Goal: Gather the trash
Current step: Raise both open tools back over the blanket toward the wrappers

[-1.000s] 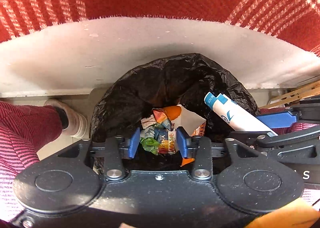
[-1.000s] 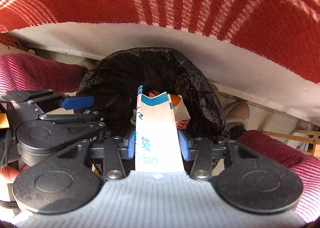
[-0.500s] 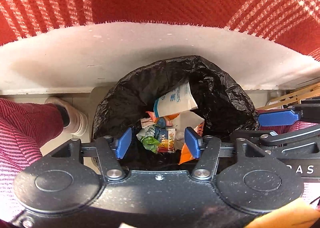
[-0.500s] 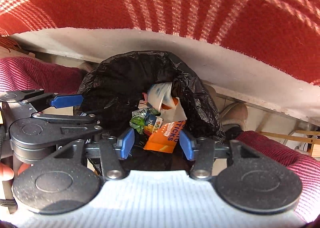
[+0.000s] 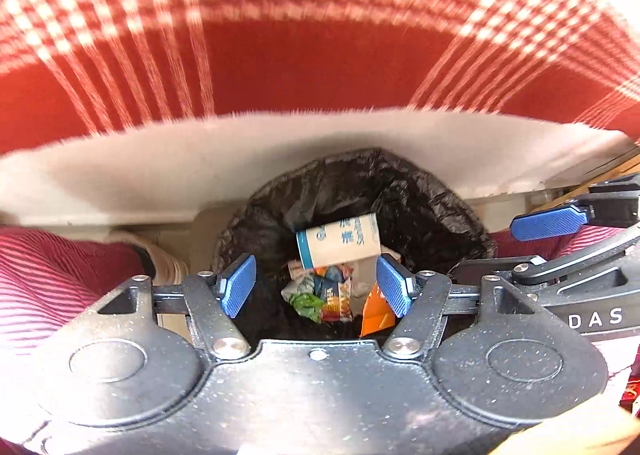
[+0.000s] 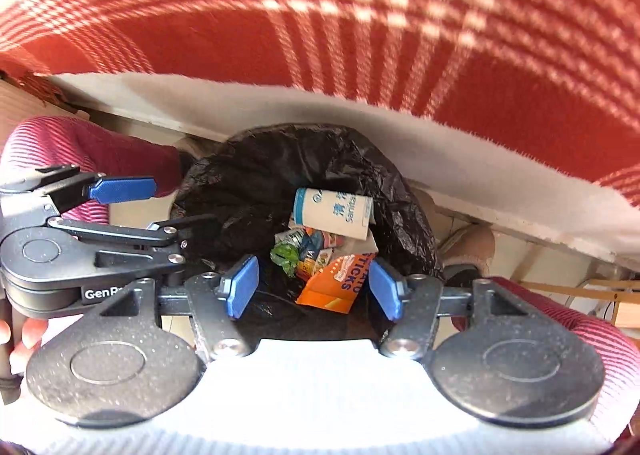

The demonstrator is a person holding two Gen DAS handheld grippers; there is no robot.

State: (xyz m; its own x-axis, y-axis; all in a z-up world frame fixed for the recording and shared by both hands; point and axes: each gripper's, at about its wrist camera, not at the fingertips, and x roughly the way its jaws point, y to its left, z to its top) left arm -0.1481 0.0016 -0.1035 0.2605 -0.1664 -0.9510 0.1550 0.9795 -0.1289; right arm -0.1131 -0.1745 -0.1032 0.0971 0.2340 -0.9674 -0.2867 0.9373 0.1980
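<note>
A bin lined with a black bag [image 5: 420, 195] [image 6: 248, 175] stands on the floor below both grippers. Inside lie a white and blue paper packet [image 5: 340, 241] [image 6: 332, 213], a crumpled colourful wrapper [image 5: 320, 293] [image 6: 300, 251] and an orange snack box [image 5: 376, 315] [image 6: 336, 283]. My left gripper [image 5: 316, 289] hangs open above the bin with nothing between its blue pads. My right gripper [image 6: 312, 287] is open and empty too, also over the bin. Each gripper shows at the side of the other's view.
A table edge with a red and white checked cloth [image 5: 320, 35] [image 6: 360, 35] and white underlay overhangs just beyond the bin. A person's legs in red striped trousers [image 5: 60, 271] [image 6: 568, 339] and slippers [image 6: 468, 247] flank the bin.
My right gripper opened and let the white and blue packet fall into the bin. My left gripper opened wider. Both views have pulled back upward from the bin.
</note>
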